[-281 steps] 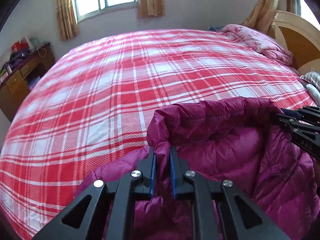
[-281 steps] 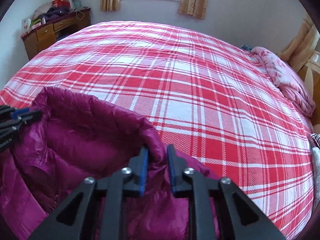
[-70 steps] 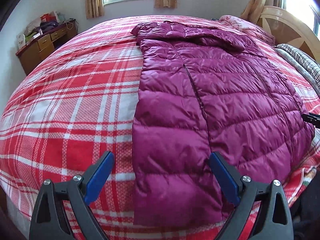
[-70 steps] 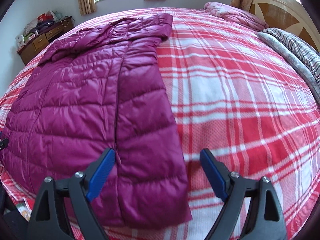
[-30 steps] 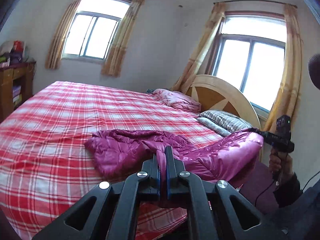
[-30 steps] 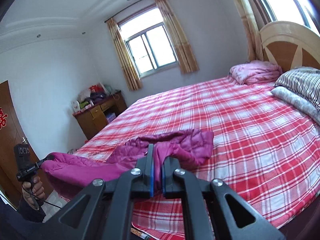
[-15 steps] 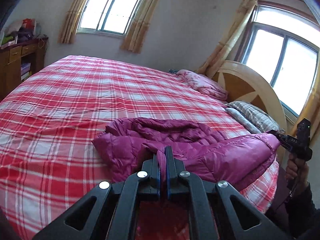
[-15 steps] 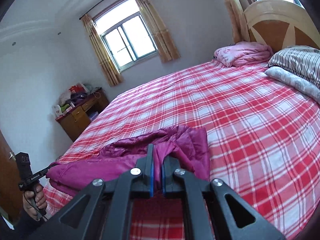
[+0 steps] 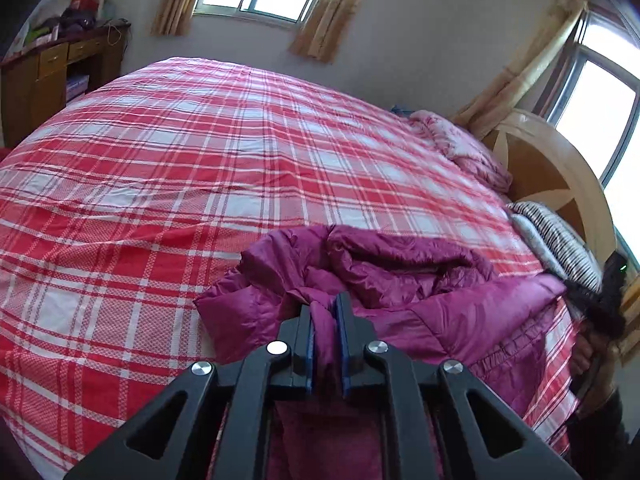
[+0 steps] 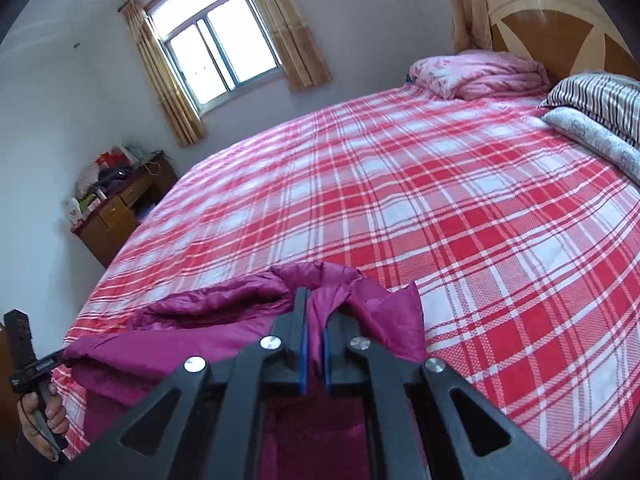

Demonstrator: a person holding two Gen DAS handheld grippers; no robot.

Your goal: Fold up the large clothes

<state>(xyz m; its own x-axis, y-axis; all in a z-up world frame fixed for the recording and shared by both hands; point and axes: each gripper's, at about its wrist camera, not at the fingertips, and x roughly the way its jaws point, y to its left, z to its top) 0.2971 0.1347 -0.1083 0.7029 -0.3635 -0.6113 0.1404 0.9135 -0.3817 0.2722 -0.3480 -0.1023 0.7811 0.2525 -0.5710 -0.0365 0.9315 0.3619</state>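
A magenta puffer jacket [image 9: 400,272] lies bunched on the near part of the red plaid bed [image 9: 200,160], its near edge lifted and stretched between my two grippers. My left gripper [image 9: 324,308] has a fold of that edge between its blue pads; its jaws are opening and the fabric still fills the narrow gap. My right gripper [image 10: 314,300] is shut on the other end of the jacket [image 10: 224,304]. Each view shows the other gripper off to the side, the right one [image 9: 600,300] and the left one [image 10: 44,364] in a hand.
The plaid bed [image 10: 440,200] stretches far beyond the jacket. A pink quilt [image 10: 480,72] and striped pillows [image 10: 600,96] lie by the wooden headboard [image 10: 560,20]. A cluttered wooden desk [image 9: 48,76] stands by the far wall under a window.
Both grippers have come down and forward over the bed with the jacket's edge, which now sags onto the bunched part. The gap between the left pads looks slightly wider.
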